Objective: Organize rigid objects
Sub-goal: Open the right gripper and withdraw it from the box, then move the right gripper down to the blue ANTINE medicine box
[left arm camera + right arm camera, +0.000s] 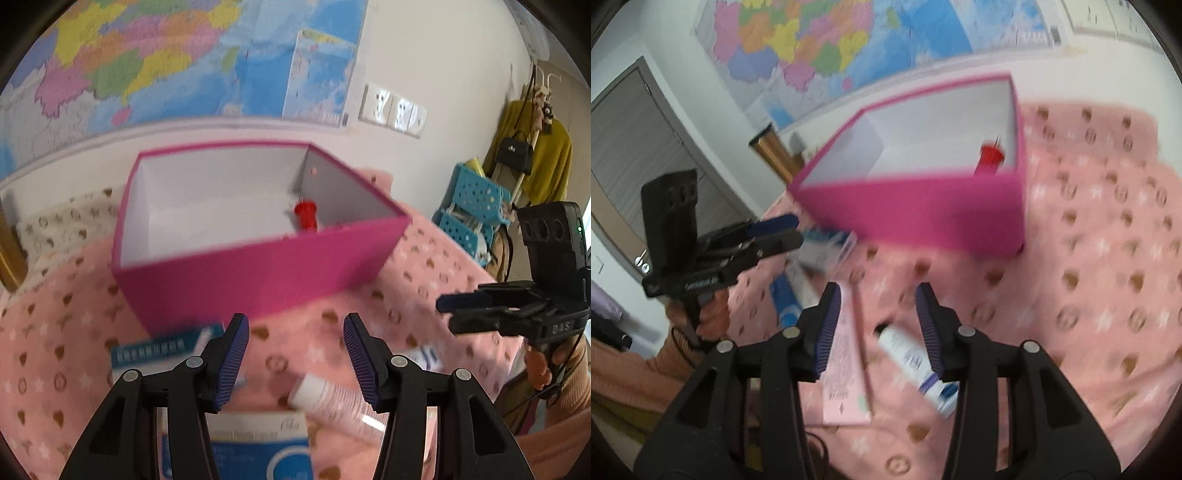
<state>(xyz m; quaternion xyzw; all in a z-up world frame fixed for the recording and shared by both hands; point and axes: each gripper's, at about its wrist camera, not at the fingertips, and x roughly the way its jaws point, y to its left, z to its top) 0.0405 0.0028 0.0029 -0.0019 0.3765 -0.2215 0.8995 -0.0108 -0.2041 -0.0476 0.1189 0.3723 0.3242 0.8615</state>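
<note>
Pink box (pixel 258 266) near wall; bare blanket (pixel 1108 295) right of it. My left hand-held gripper (pixel 295 354) and right hand-held gripper (pixel 877 325), released, tilt down before it.

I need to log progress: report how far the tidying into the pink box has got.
Done: one red item lies inside the pink box. In hand: nothing; the left gripper and right gripper are open and empty. Left: the white tube, pink packet and blue-and-white cartons on the blanket.
</note>
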